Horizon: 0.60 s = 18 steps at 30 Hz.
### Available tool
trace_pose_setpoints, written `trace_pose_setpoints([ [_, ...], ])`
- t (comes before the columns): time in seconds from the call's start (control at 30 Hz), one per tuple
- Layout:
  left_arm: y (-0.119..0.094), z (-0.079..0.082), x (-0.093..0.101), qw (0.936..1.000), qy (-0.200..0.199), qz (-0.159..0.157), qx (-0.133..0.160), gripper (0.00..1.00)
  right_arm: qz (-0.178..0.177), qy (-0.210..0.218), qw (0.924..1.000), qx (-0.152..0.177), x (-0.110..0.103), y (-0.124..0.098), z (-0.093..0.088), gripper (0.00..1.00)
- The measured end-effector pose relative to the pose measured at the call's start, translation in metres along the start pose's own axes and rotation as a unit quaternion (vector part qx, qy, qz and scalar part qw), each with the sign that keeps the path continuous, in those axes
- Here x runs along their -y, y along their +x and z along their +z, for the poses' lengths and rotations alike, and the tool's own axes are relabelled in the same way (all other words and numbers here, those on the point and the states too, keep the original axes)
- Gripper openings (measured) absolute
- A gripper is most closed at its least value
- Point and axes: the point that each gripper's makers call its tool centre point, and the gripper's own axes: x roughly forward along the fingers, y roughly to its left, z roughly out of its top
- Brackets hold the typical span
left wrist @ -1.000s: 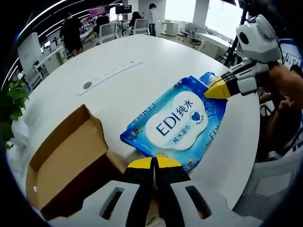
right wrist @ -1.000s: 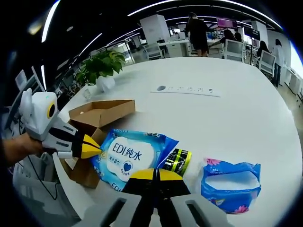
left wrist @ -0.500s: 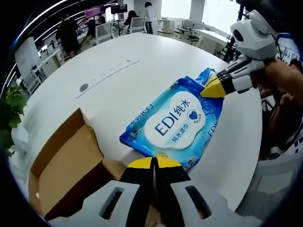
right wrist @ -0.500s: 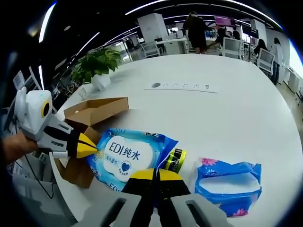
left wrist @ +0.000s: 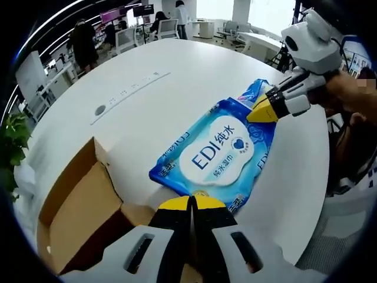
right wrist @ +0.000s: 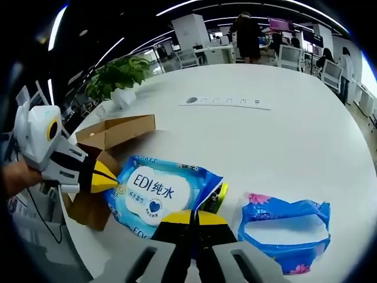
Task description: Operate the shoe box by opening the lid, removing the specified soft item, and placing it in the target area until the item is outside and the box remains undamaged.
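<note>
A blue wet wipes pack (left wrist: pixel 219 154) marked EDI hangs just over the white table, stretched between my two grippers. My left gripper (left wrist: pixel 191 202) is shut on its near edge. From the right, my right gripper (left wrist: pixel 261 112) is shut on the far corner. In the right gripper view the same pack (right wrist: pixel 154 191) runs from my right gripper (right wrist: pixel 191 216) to the left gripper (right wrist: pixel 109 177) at its left end. The open brown shoe box (left wrist: pixel 79 215) stands beside the pack, flaps up; it also appears as the shoe box (right wrist: pixel 112 132) behind the left gripper.
A second blue soft pack (right wrist: pixel 285 233) lies on the table to the right. A yellow and black item (right wrist: pixel 215 197) peeks out under the wipes pack. A white power strip (right wrist: pixel 227 101) and a potted plant (right wrist: pixel 118 73) sit further off. The table edge is near.
Both grippers keep their hold on the wipes pack. The pack has drifted slightly away from the box and covers more of the yellow and black item.
</note>
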Motion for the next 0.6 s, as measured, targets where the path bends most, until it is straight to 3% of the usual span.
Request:
trace_pose_setpoints([
  [0.47, 0.009, -0.004, 0.000, 0.9994, 0.030, 0.008, -0.015, 0.00, -0.014, -0.034, 0.9993, -0.010, 0.005, 0.010, -0.011, 0.00],
  [0.6, 0.009, 0.000, 0.001, 0.9991, 0.040, 0.008, -0.013, 0.00, -0.016, -0.019, 0.9997, -0.007, 0.008, 0.008, -0.009, 0.00],
])
